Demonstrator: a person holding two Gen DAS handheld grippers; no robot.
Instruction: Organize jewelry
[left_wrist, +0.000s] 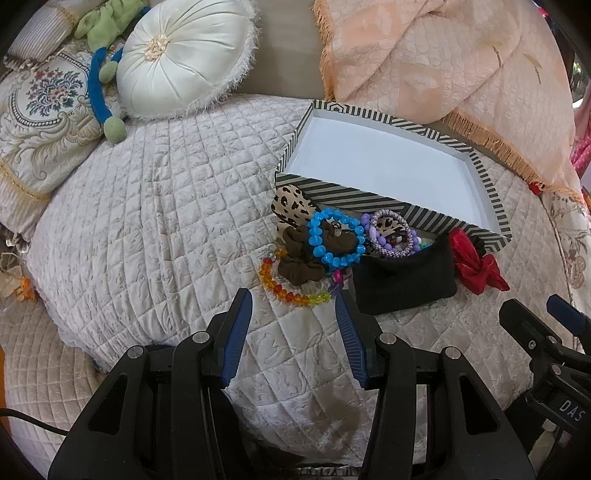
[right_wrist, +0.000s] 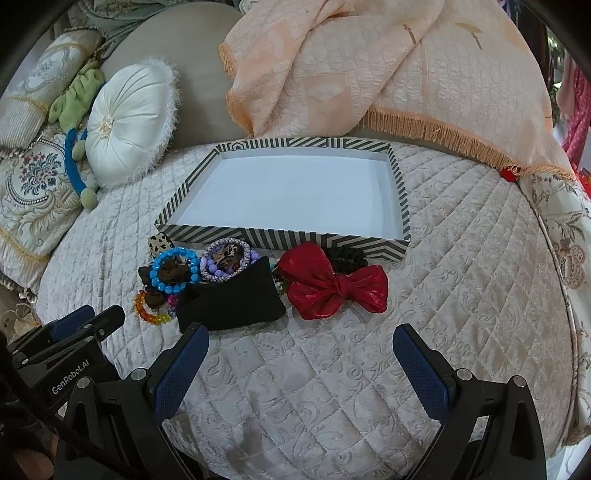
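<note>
A striped box (left_wrist: 354, 192) (right_wrist: 280, 236) with a bare white inside lies on the quilted bed. In front of it is a heap: a blue bead bracelet (left_wrist: 314, 238) (right_wrist: 157, 273), a brown scrunchie (left_wrist: 299, 269), an orange-yellow bead bracelet (left_wrist: 280, 290) (right_wrist: 146, 314), a purple bead bracelet (left_wrist: 384, 242) (right_wrist: 214, 266), a leopard hair piece (left_wrist: 290, 203), a black pouch (left_wrist: 406, 282) (right_wrist: 232, 299), a red bow (left_wrist: 476, 264) (right_wrist: 332, 290) and a black scrunchie (right_wrist: 347, 258). My left gripper (left_wrist: 293, 302) is open, just short of the orange bracelet. My right gripper (right_wrist: 299, 339) is open, before the bow and pouch.
A round white cushion (left_wrist: 184, 55) (right_wrist: 129, 122), a floral pillow (left_wrist: 40, 107) and a green-and-blue plush toy (left_wrist: 99, 74) lie at the back left. A peach fringed blanket (left_wrist: 443, 66) (right_wrist: 369, 66) is heaped behind the box. The right gripper's body shows in the left wrist view (left_wrist: 546, 343).
</note>
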